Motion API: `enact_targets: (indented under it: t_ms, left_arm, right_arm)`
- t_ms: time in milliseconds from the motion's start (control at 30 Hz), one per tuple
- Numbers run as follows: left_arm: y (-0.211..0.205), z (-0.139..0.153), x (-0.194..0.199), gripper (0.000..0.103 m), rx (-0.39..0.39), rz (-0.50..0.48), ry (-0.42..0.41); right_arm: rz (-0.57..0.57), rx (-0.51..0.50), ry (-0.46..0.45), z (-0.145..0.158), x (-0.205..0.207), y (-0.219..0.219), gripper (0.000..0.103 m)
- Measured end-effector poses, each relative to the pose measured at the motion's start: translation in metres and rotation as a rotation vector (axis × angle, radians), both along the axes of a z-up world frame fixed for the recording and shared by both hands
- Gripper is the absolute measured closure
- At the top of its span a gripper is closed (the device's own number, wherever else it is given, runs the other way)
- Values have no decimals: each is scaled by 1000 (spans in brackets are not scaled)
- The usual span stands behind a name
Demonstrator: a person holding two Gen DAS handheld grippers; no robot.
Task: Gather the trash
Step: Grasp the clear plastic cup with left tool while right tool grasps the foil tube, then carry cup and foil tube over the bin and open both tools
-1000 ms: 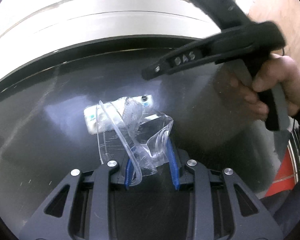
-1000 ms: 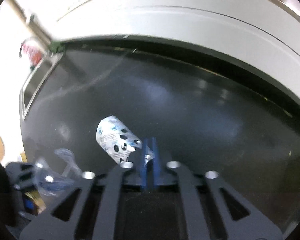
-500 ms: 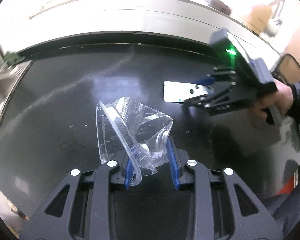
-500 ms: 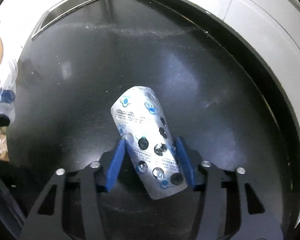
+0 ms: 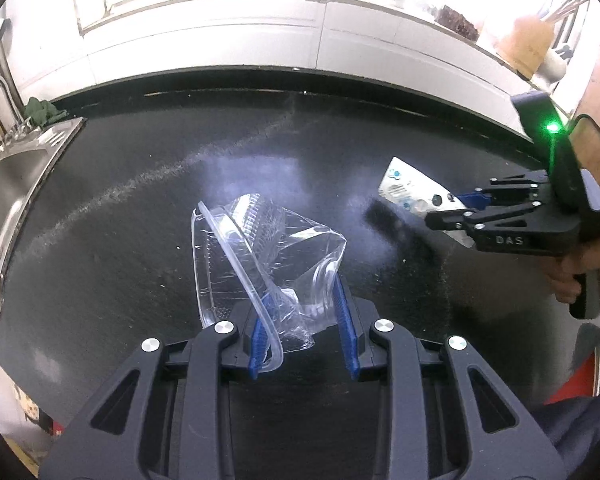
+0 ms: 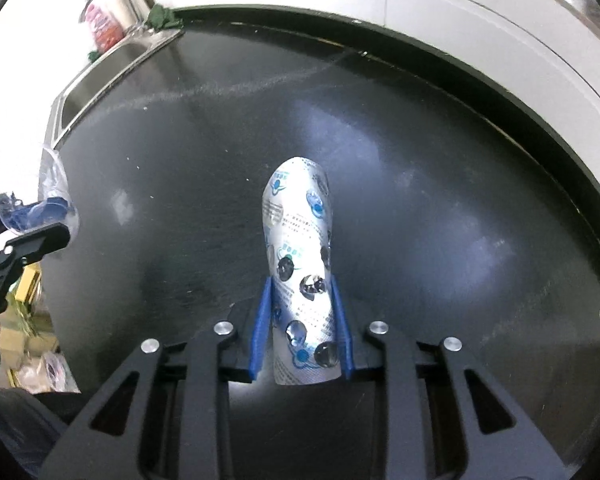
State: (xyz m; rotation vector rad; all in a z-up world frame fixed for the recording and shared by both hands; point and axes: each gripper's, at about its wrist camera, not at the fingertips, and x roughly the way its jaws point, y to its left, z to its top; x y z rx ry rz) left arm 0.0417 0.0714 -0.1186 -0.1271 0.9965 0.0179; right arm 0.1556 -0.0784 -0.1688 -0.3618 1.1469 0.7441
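L gripper (image 5: 304,320) clamped on crumpled clear plastic container (image 5: 260,256) above black counter (image 5: 120,240). R gripper (image 6: 302,324) jaws just closing, now pinching empty foil blister pack (image 6: 300,248).

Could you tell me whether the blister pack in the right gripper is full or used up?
Used up, as far as visible: the blister pack shows burst pockets.
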Motion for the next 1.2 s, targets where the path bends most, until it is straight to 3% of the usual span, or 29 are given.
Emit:
enact_targets:
  t_ms: [233,367,600,900,1033,1200]
  left_arm:
    - [25,11,-22,73,8,21,-36]
    - [55,18,-49,73,10,78,-54]
    - [131,23,-135,73,34,272,-52]
    - [221,2,-286,73,54,551,32]
    - [243,-15,-329,73,27,615,56]
    - [263,-49,-355,73,-25,630,86]
  right_arm:
    - [6,33,-48,43,-25,19,73]
    - [73,73,-67,70,-49,63,72]
    - [278,158,-46,96,-125,175,72]
    - [558,179,71,78,-257,314,72]
    - [642,128,122,53,-311,355,71]
    - [665,55,155,16,-344,387,71]
